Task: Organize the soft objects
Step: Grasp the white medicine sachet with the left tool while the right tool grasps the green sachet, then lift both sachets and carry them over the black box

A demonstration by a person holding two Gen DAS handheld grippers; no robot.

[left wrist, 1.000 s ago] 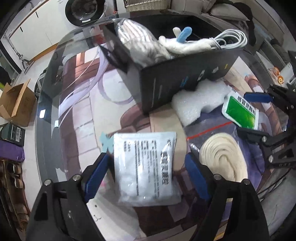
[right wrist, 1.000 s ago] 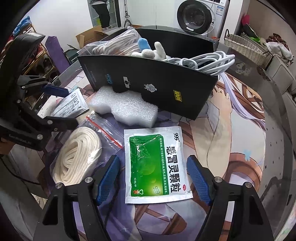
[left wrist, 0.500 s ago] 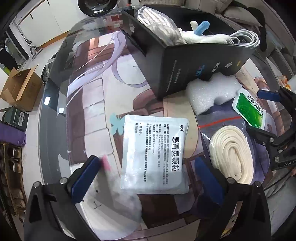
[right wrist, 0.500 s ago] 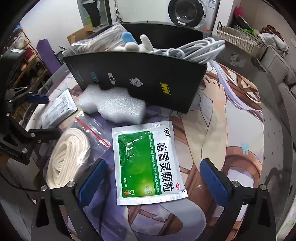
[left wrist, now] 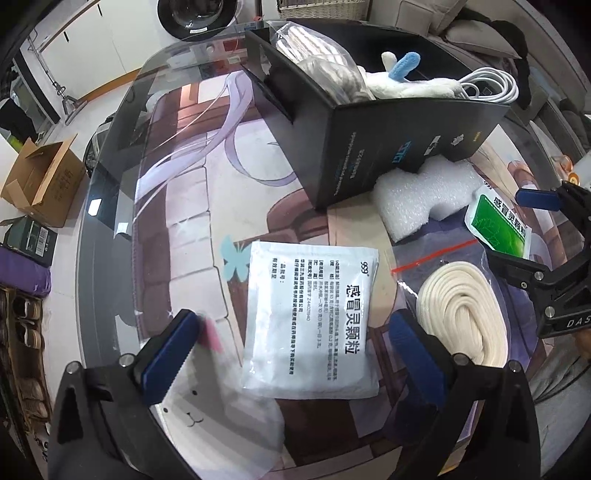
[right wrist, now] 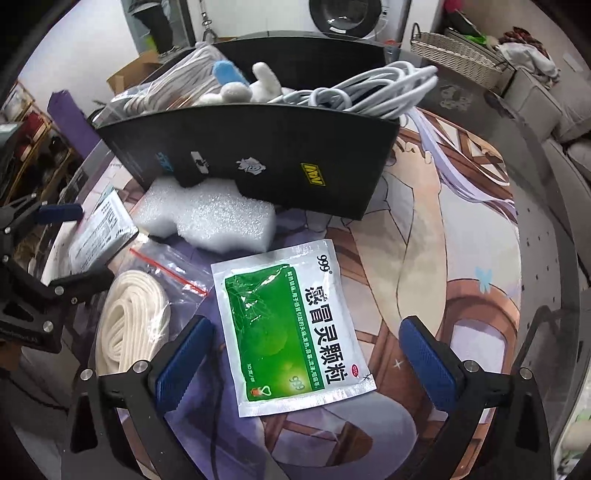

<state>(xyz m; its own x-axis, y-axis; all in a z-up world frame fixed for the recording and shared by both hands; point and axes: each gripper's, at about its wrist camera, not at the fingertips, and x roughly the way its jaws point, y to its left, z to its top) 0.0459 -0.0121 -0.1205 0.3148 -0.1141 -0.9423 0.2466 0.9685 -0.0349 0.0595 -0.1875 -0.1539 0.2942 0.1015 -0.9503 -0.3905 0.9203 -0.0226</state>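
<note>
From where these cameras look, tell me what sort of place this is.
Probably a lived-in home, a living or utility area. A front-loading washing machine stands behind the round glass table, with a woven wicker basket and a grey sofa close by.

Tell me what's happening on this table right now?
A person is sorting soft items into the black box. The left hand-held gripper hangs open over the white sachet, the right hand-held gripper open over the green sachet; both jaws just widened, gripping nothing. Foam and bagged rope wait outside.
</note>
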